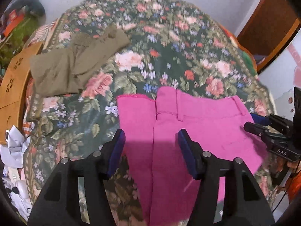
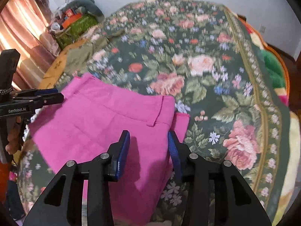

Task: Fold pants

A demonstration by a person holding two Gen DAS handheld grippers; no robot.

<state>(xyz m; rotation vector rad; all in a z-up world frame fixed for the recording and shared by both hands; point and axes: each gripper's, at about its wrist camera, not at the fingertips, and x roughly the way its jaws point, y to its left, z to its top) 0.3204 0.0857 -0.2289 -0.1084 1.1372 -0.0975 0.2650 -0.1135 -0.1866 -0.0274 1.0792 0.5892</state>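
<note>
Pink pants (image 1: 188, 131) lie on the floral bedspread (image 1: 150, 47), folded lengthwise, waistband away from me; they also show in the right wrist view (image 2: 103, 122). My left gripper (image 1: 151, 137) is open above the pants, its blue pads apart, holding nothing. My right gripper (image 2: 148, 139) is open above the pants' right edge near the waistband, empty. The right gripper shows at the right edge of the left wrist view (image 1: 263, 130); the left gripper shows at the left edge of the right wrist view (image 2: 47, 96).
An olive-green garment (image 1: 75, 66) lies on the bedspread at the far left. A wooden headboard (image 1: 15, 86) stands at the left. Cluttered items (image 2: 75, 22) sit beyond the bed, by curtains (image 2: 22, 37). A wooden door (image 1: 269, 24) is at the far right.
</note>
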